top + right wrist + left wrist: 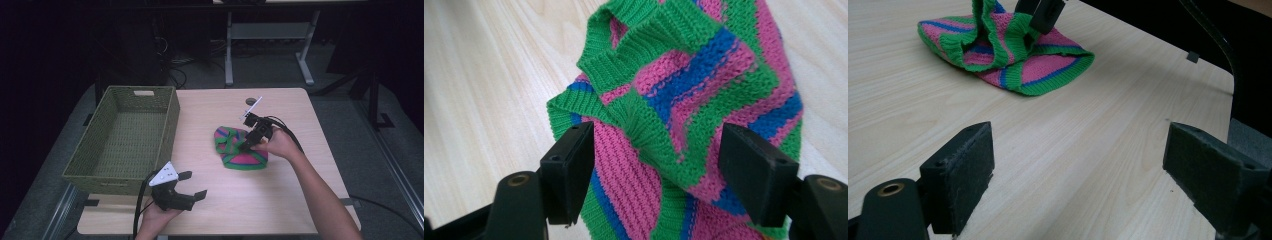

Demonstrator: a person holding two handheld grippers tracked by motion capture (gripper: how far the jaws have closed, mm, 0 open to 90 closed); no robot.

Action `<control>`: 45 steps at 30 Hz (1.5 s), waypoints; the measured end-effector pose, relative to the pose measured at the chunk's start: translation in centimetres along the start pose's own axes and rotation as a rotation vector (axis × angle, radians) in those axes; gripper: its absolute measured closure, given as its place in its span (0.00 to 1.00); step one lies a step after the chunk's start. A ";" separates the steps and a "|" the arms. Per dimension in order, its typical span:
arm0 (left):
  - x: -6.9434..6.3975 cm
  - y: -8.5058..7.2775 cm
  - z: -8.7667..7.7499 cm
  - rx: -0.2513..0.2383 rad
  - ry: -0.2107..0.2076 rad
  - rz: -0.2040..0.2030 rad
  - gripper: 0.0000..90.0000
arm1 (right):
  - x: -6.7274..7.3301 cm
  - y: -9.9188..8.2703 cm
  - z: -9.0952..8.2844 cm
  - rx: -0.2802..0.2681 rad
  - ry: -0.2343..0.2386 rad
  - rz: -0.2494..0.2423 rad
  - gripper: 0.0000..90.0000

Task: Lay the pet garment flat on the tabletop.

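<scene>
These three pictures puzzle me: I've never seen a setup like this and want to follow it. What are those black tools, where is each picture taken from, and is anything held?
A person holds a hand tool with two black fingers in each hand. The high view looks down on a wooden table. The other two come from cameras riding on each tool. On the table lie a green woven basket and a knitted garment, pink with green and blue stripes. The left gripper hovers open over bare wood, holding nothing. The right gripper is at the garment: its fingers are spread around a bunched fold, not yet pressing it.
</scene>
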State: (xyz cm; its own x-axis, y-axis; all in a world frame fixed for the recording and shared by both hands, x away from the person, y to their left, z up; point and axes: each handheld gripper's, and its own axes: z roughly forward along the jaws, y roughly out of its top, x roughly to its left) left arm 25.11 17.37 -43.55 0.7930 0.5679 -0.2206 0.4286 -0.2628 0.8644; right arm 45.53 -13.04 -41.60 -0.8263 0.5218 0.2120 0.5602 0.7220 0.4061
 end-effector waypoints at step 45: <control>0.0 0.0 0.3 0.010 0.000 0.001 0.14 | 1.6 1.2 3.5 0.132 -0.274 -0.078 0.78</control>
State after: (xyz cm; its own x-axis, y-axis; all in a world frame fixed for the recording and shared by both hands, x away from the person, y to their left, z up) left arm 25.21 17.16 -43.65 0.7932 0.5678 -0.2200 0.4325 -0.2711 0.8599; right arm 45.03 -9.75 -43.86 -0.8307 0.5523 -0.0701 0.5130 0.8083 0.2888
